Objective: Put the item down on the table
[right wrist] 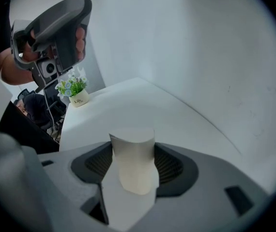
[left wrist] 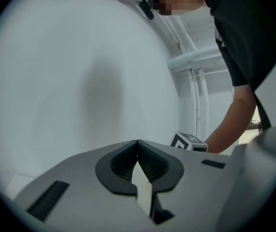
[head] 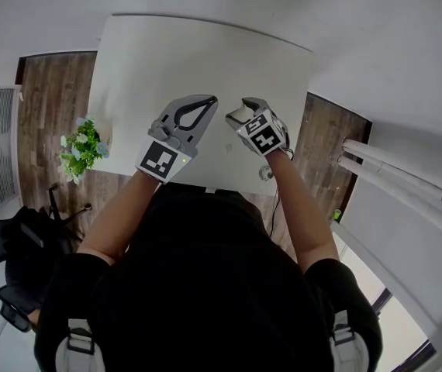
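right gripper (head: 243, 113): jaws clenched on the item (right wrist: 133, 161), a plain off-white cup-shaped piece, wider at its flat top, pinched at its sides between the dark ribbed pads (right wrist: 169, 166). the item sits over the near part of the white table (head: 205, 53), close to the edge by the person; no view shows whether its underside touches the top

left gripper (left wrist: 138, 144): jaws pressed together, tips meeting, nothing between them. it is held just beside the right gripper, also over the near part of the table

small potted plant (right wrist: 74, 89), green leaves with pale flowers in a light pot, stands at the table's left edge, well apart from both grippers. black chair (head: 12, 246) on the wood floor at lower left in the head view
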A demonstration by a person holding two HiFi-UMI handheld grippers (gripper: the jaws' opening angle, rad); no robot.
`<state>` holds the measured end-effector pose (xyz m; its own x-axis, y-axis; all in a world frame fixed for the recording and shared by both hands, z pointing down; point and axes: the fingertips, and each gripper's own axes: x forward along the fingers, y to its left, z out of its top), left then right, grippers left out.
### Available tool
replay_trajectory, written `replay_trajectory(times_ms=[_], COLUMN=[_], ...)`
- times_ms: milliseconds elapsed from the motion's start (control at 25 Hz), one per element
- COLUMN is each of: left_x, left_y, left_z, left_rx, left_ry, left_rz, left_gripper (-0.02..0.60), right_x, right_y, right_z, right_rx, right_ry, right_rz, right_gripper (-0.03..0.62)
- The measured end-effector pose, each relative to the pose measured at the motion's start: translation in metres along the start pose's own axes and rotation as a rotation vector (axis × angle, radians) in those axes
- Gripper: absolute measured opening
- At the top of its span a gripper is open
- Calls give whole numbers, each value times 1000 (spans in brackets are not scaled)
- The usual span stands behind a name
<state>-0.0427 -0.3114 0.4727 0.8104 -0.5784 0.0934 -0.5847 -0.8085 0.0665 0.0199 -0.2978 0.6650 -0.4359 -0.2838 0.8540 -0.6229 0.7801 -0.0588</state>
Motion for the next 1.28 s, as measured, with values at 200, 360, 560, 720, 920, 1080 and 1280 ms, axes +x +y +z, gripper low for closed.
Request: replay_trajectory(times_ms=[200, 360, 560, 720, 920, 1080, 1280], left_x=[5, 4, -1, -6, -11, -13, -18], left_y=[6, 15, 27, 34, 38, 40, 40], left_z=[-11, -15, -23, -30, -33, -36, -40], left_rx=[-8, -25, -39, -42, -53, -53, -50], left_ry=[8, 12, 19, 33, 37, 42, 47], left_rz=[2, 19, 47, 62, 77, 78, 81], left_gripper=[-6, -6, -6, -6, -6, -6, -6], right_x=[18, 31, 47, 61, 78, 88, 100], right_y=[1, 4, 7, 11, 15, 15, 18], right_z=[12, 18, 22, 24, 23, 16, 3], right_rx=[-33, -61, -94, -127, -155, -159, -168], right_ry=[15, 31, 48, 70, 99, 125, 163], right_rz=[22, 27, 33, 34, 33, 36, 43], right_gripper=[273, 273, 272, 272, 268, 268, 268])
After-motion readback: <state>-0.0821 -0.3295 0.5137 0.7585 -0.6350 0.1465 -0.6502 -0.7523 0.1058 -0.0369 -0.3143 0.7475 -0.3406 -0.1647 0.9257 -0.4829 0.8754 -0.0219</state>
